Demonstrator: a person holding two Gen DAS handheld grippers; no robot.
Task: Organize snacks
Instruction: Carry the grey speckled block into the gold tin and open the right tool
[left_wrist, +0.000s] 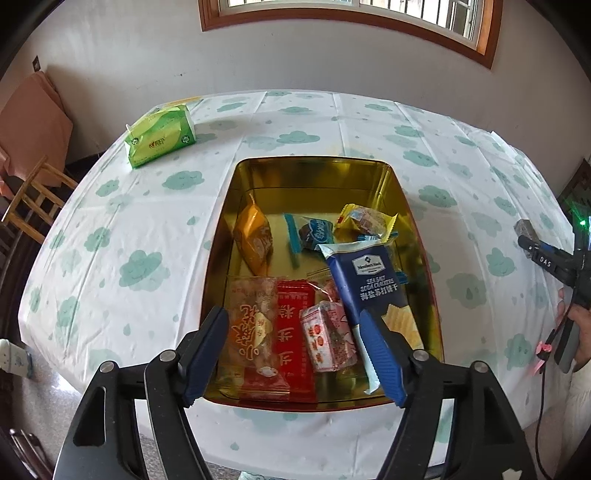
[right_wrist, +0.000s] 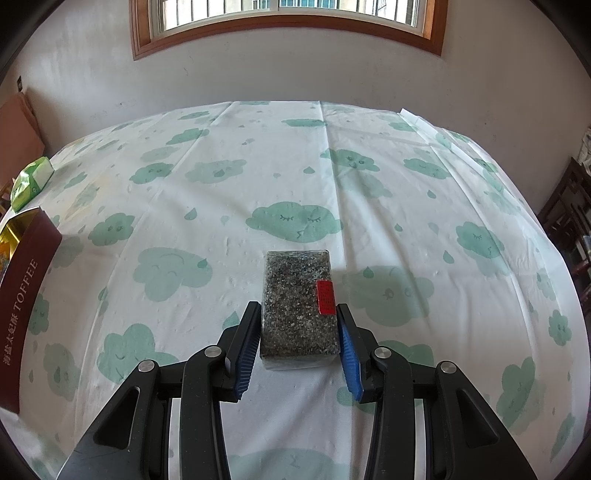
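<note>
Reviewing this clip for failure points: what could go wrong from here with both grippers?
The open left gripper hangs low over the tin; its fingers could snag the blue cracker pack leaning on other snacks. The right gripper clamps only the speckled block's near end, so it might tilt or slip when lifted.

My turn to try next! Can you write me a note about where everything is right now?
Left gripper: open, empty, above the tin's near end.
Right gripper: shut on the speckled dark snack block, over the tablecloth.
Gold tin: already holds the blue cracker pack, the red packet, the orange packet and other snacks.
Left to do: put the block in the tin. The green tissue pack sits apart, untouched.
</note>
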